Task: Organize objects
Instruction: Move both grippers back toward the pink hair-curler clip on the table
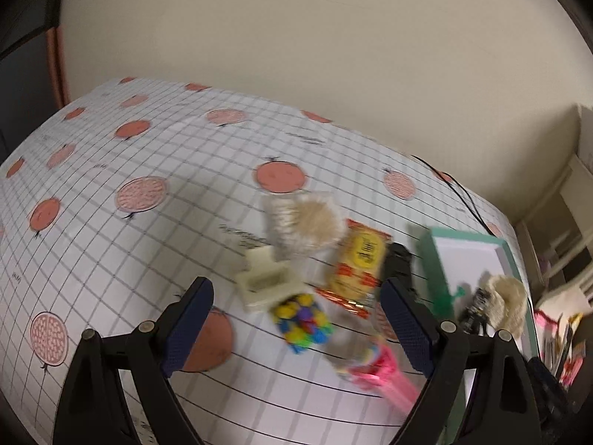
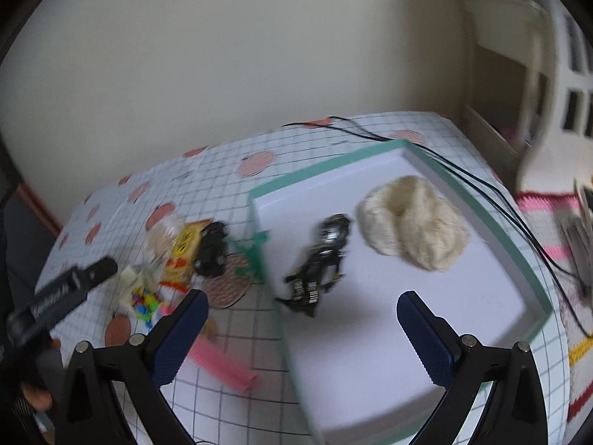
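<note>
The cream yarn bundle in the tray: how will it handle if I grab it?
The cream yarn bundle looks loosely wound and lumpy, so it will probably squash and sag rather than hold shape. Likely light for its bulk. Loose strands might catch on the black toy lying beside it.

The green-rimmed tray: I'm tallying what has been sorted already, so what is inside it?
Inside the green-rimmed tray lie two things: a cream fluffy bundle and a black metallic chain-like piece. They lie close together. Whatever the bundle covers cannot be seen.
</note>
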The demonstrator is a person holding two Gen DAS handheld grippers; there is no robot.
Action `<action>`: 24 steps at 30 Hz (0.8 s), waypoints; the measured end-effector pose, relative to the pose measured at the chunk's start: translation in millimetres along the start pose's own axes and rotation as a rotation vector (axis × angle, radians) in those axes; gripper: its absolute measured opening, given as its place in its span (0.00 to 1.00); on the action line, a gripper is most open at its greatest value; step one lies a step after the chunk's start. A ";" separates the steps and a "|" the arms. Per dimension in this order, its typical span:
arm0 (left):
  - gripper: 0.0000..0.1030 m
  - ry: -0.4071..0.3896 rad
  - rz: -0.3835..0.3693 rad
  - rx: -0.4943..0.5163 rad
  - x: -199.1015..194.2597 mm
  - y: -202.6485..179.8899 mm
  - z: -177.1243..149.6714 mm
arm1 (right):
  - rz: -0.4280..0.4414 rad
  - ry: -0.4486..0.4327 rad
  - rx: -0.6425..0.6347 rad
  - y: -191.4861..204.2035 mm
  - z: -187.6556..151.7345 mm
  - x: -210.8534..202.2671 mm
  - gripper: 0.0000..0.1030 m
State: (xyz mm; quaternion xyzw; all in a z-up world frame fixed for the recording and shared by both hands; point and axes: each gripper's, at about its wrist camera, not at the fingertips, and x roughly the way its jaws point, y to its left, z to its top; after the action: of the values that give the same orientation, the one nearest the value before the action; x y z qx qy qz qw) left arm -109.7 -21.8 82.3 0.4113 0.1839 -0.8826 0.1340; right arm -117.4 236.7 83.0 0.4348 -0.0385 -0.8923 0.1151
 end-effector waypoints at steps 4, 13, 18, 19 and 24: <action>0.89 0.016 0.012 -0.058 6.2 24.1 2.6 | 0.035 0.031 -0.085 27.5 -7.2 9.6 1.00; 0.89 0.081 0.012 -0.145 22.8 54.1 -1.1 | 0.064 0.116 -0.220 69.5 -27.2 38.2 0.99; 0.89 0.128 -0.002 -0.123 31.8 50.1 -3.6 | 0.062 0.158 -0.273 79.9 -37.5 47.3 0.95; 0.89 0.133 -0.006 -0.111 32.5 47.4 -3.7 | 0.060 0.166 -0.278 80.0 -38.8 49.5 0.95; 0.89 0.145 -0.013 -0.043 31.7 30.3 -5.1 | 0.059 0.187 -0.271 76.4 -41.7 53.6 0.92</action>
State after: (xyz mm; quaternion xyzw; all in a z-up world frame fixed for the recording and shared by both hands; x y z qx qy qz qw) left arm -114.3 -49.5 48.2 0.4701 0.2149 -0.8471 0.1234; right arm -103.5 151.0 29.0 0.4951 0.0802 -0.8412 0.2021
